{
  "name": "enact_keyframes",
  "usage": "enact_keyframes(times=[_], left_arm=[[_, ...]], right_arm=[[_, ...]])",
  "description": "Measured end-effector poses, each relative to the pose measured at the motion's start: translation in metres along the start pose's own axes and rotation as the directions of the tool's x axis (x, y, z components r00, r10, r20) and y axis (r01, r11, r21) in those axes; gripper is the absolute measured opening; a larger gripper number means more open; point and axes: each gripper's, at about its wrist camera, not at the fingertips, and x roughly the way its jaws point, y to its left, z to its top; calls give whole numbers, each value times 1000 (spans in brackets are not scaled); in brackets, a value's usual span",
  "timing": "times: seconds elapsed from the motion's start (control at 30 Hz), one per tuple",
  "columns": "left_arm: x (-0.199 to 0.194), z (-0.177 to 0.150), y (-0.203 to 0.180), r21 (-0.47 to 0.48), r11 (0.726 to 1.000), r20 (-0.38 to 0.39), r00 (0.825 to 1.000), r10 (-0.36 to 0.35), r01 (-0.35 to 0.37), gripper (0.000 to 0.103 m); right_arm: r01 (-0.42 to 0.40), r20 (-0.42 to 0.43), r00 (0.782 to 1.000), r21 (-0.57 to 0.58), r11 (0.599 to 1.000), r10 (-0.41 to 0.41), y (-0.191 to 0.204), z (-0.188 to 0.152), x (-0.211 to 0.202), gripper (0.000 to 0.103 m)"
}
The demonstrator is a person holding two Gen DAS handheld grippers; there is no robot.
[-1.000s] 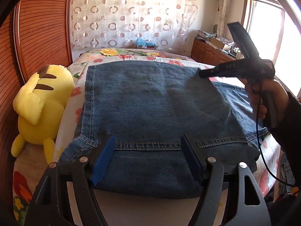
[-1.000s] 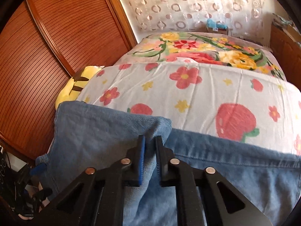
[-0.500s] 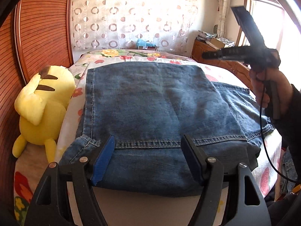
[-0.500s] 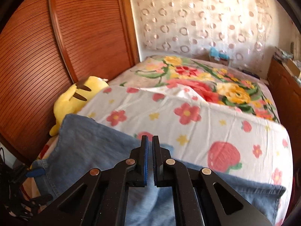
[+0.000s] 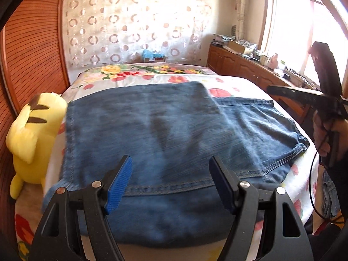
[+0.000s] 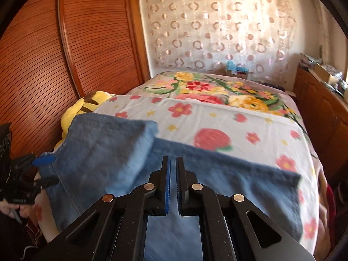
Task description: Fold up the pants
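Wide bed under a white flower-and-strawberry printed sheet, filling most of both views. Across its near half, folded blue denim pants, lying flat, one layer doubled over the other, stitched hem toward the left wrist camera. In the right wrist view, the same pants seen from the other side: folded upper layer ending in a corner near the middle of the bed, lower layer running on to the right edge.

Tall slatted brown wooden wardrobe doors along the left side of the bed. Sheer white curtain with ring pattern behind the headboard end. Only in the left wrist view: bright window and low wooden cabinet cluttered on top.

Yellow plush toy with brown-tipped ears, wedged between bed and wardrobe, whole in the left view, only partly visible past the denim in the right view.

Left hand-held gripper spread wide, blue pads apart, hovering above the hem, nothing between them. Right hand-held gripper nearly closed, a thin gap between the pads, empty, above the lower denim layer; also seen from the side in the left view, lifted clear of the pants.
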Motion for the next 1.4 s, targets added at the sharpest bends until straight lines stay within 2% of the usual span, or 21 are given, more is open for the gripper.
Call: enact_keyframes(times=[0.27, 0.33, 0.57, 0.67, 0.73, 0.77, 1.0, 1.4], left_arm=[[16, 11, -34, 57, 998, -16, 999, -39, 40, 73], [19, 12, -41, 65, 997, -21, 999, -48, 50, 73], [28, 10, -56, 94, 993, -49, 997, -62, 66, 73], [32, 6, -61, 94, 993, -63, 996, -66, 72, 73], [35, 4, -62, 98, 993, -72, 995, -66, 73, 73], [36, 3, -63, 100, 992, -78, 995, -65, 73, 73], [42, -7, -65, 95, 993, -105, 993, -61, 71, 74], [46, -12, -71, 108, 992, -89, 994, -57, 66, 80]], right_arm=[[77, 9, 997, 54, 996, -78, -26, -42, -48, 4], [89, 7, 996, 75, 993, -90, -30, -52, -59, 7], [166, -29, 986, 138, 976, -164, -45, -74, -73, 11], [185, -50, 983, 165, 969, -179, -48, -77, -73, 24], [200, -63, 980, 187, 962, -191, -52, -81, -75, 42], [207, -70, 978, 198, 958, -197, -53, -83, -76, 45], [237, -112, 970, 242, 941, -216, -59, -89, -84, 46], [256, -136, 964, 276, 926, -226, -53, -96, -84, 46]])
